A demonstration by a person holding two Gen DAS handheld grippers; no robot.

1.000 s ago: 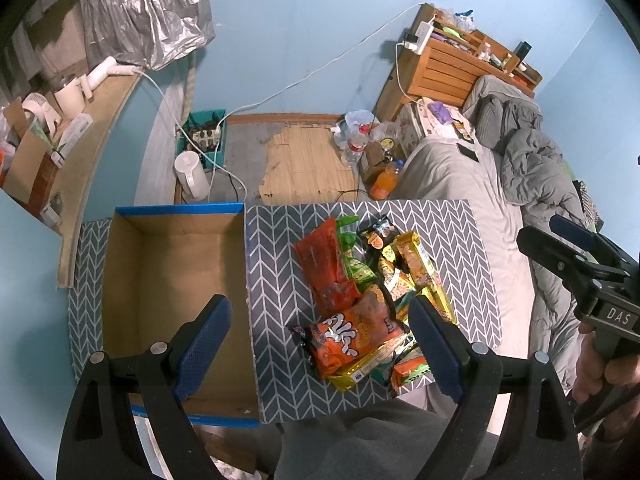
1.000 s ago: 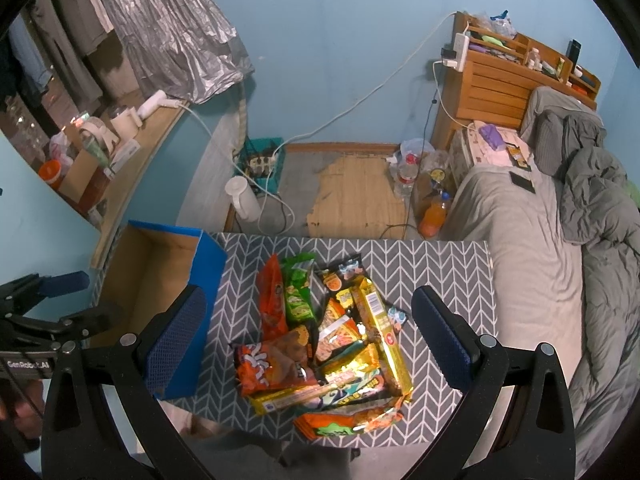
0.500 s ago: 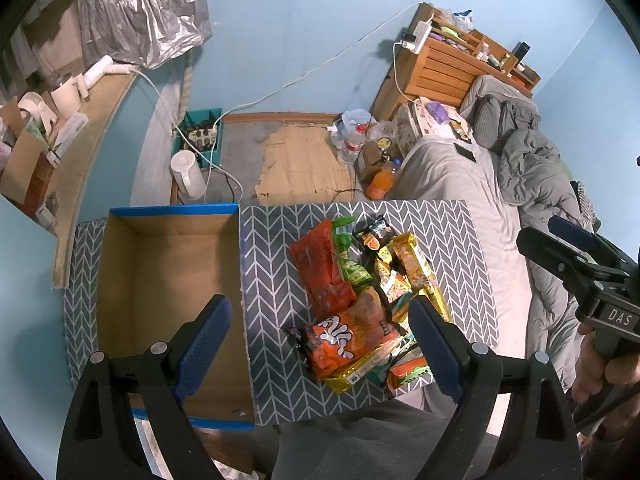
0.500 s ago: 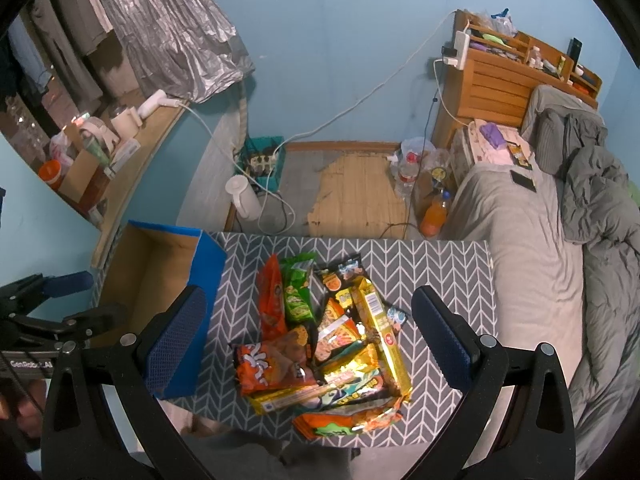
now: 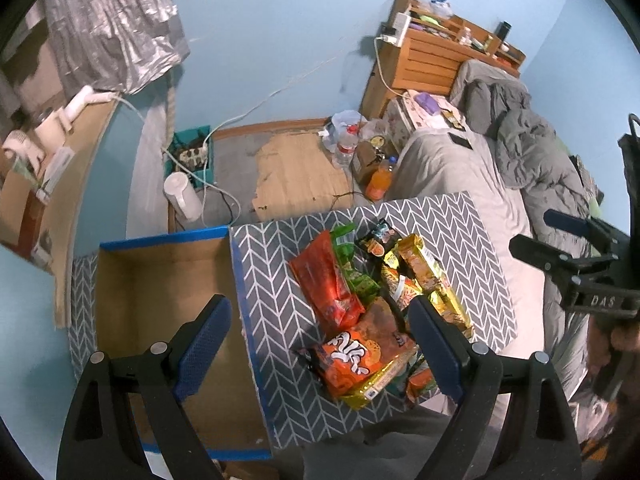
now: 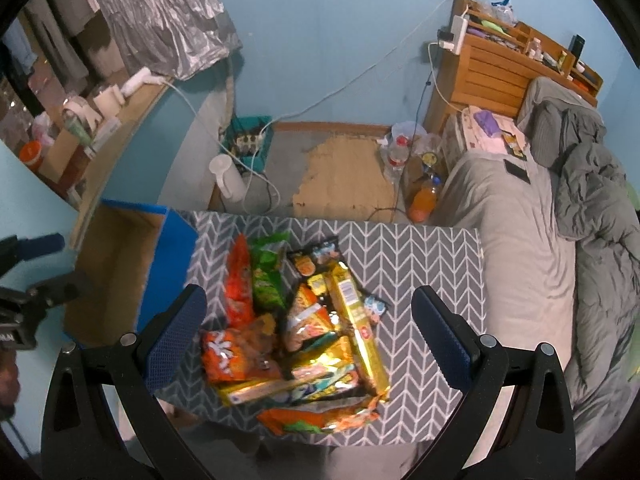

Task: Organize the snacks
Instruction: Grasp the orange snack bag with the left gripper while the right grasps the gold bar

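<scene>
Colourful snack packets [image 5: 372, 312] heaped beside open cardboard box [image 5: 160, 300]

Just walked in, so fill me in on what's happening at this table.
A person holds a gripper in each hand above the table. The left gripper and right gripper are both open and empty. A pile of snacks lies on the table, untouched. The cardboard box beside it is empty, so sorting has not begun.

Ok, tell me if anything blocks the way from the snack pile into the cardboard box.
Nothing visible does. The snack pile lies on the patterned table right beside the cardboard box, which is open-topped and looks empty. Only its blue-taped wall needs clearing.
</scene>
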